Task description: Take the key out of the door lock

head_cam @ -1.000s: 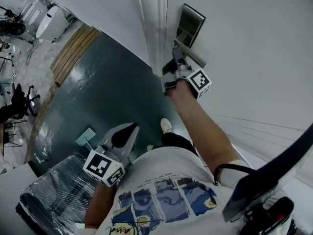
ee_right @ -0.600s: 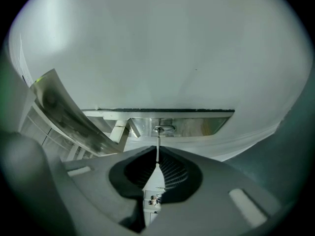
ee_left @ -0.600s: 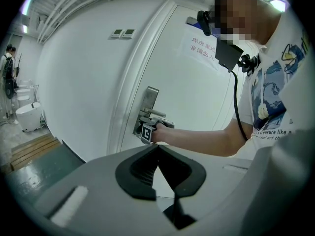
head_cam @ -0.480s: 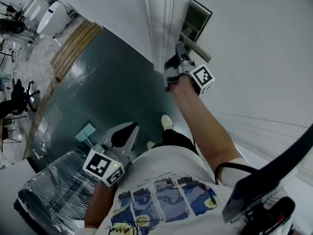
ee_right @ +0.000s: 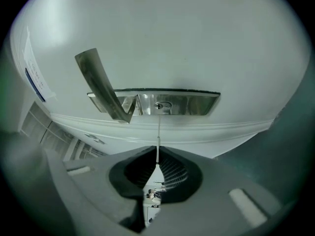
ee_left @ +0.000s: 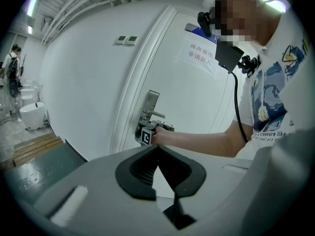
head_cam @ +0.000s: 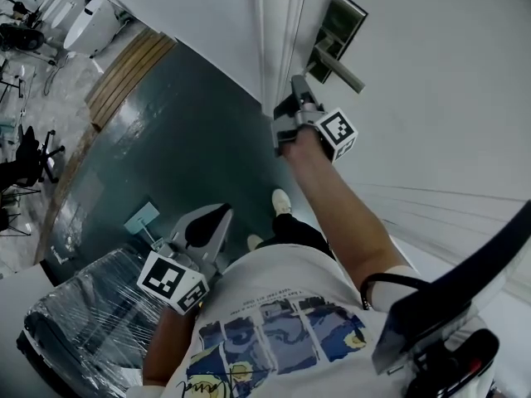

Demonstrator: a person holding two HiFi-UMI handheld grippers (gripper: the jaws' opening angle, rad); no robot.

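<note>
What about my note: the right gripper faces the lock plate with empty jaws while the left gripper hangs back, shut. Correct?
Not empty. The right gripper view shows the right gripper shut on the key, its blade pointing at the lock plate. The left gripper does hang back, shut.

The door handle (ee_right: 101, 85) projects from the lock plate (ee_right: 187, 104) just beside the keyhole (ee_right: 158, 105), blocking approach from that side. The plate's opposite half is bare. The door frame (head_cam: 278, 40) borders the plate (raised moulding). The right gripper (head_cam: 297, 88), clamped on the key (ee_right: 158, 141), occupies the space facing the keyhole.
</note>
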